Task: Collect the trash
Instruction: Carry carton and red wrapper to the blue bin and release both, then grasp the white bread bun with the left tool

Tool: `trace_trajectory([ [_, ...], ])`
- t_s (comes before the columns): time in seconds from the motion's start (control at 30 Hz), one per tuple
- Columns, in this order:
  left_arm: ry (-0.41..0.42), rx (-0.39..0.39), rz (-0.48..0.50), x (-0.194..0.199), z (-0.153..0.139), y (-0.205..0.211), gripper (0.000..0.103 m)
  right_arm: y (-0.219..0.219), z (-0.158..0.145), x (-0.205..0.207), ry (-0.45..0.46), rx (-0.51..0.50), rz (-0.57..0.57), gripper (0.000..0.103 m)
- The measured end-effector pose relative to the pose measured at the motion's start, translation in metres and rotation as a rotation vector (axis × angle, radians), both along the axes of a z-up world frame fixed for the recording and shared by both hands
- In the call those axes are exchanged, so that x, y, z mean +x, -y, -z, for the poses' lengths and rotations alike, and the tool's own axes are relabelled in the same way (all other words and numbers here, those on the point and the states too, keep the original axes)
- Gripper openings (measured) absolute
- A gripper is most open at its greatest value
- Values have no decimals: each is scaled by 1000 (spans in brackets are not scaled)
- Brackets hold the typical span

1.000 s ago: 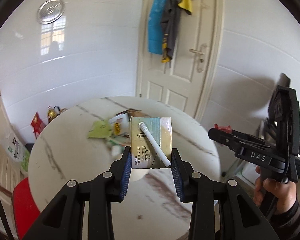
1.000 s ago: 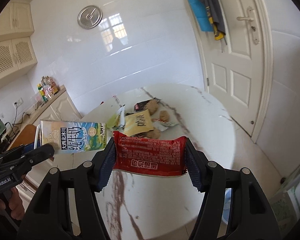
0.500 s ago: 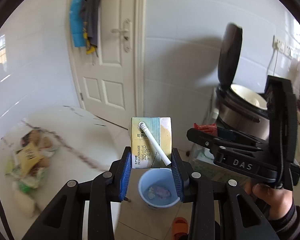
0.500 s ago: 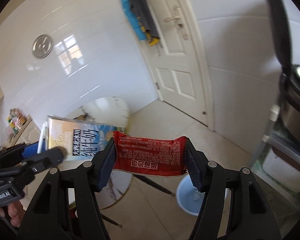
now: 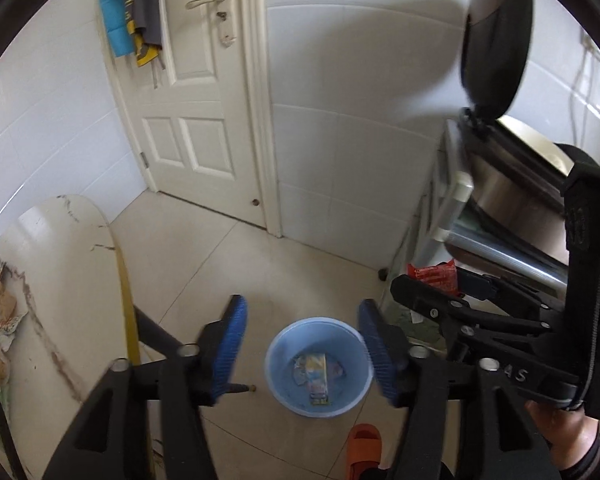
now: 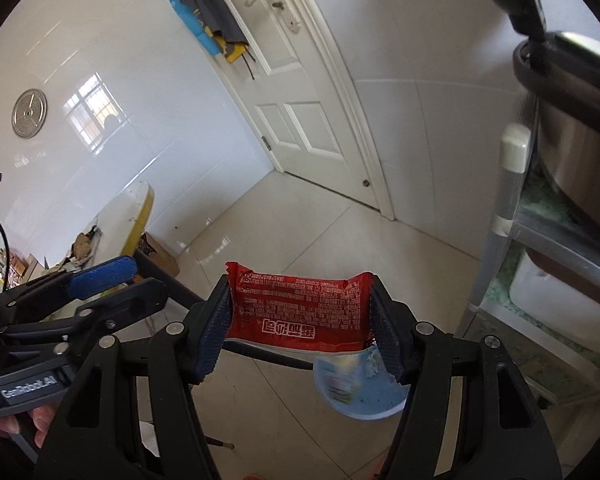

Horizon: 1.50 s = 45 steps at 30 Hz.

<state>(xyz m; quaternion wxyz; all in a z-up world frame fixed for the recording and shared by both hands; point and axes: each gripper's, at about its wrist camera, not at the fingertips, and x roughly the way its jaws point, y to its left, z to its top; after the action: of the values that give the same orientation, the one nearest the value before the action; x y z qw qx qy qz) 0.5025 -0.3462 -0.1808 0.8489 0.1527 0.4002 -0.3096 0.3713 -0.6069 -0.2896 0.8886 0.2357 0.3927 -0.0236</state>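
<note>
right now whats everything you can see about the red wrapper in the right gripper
The red wrapper is a flat, crinkly foil-like snack packet with small white print and a band of larger characters that read upside down. It looks flattened and probably empty. It is held level, its two short ends pinched between the blue-padded fingers of the right gripper, touching nothing else. It hangs above the tiled floor, up and left of the blue bin in the right wrist view. In the left wrist view only a corner shows.

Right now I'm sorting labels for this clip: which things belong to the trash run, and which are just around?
Part of the job:
- red wrapper, clamped in the right gripper
- blue bin
- milk carton inside it
- left gripper, jaws open

Just around:
- orange slipper
- rice cooker
- door
</note>
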Motion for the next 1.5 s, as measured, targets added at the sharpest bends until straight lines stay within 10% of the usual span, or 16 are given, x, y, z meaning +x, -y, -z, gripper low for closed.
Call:
trace_trajectory([
  [0.3,88,-11,-81,-1,-15,-1,78,-2,10,17,-18,0,-4,78],
  [0.87,214,-63,-328,-109,-62,-198,95,-119,-100,-20,132,-118,-123,96],
  [1.43,19,-24,-572,-78,-9,-294,92,-274,-93,11,65,-178,-384,96],
  [1.5,6,-36,-564,-76,-8,-293,77,-278,-89,14,58,-181,-389,96],
])
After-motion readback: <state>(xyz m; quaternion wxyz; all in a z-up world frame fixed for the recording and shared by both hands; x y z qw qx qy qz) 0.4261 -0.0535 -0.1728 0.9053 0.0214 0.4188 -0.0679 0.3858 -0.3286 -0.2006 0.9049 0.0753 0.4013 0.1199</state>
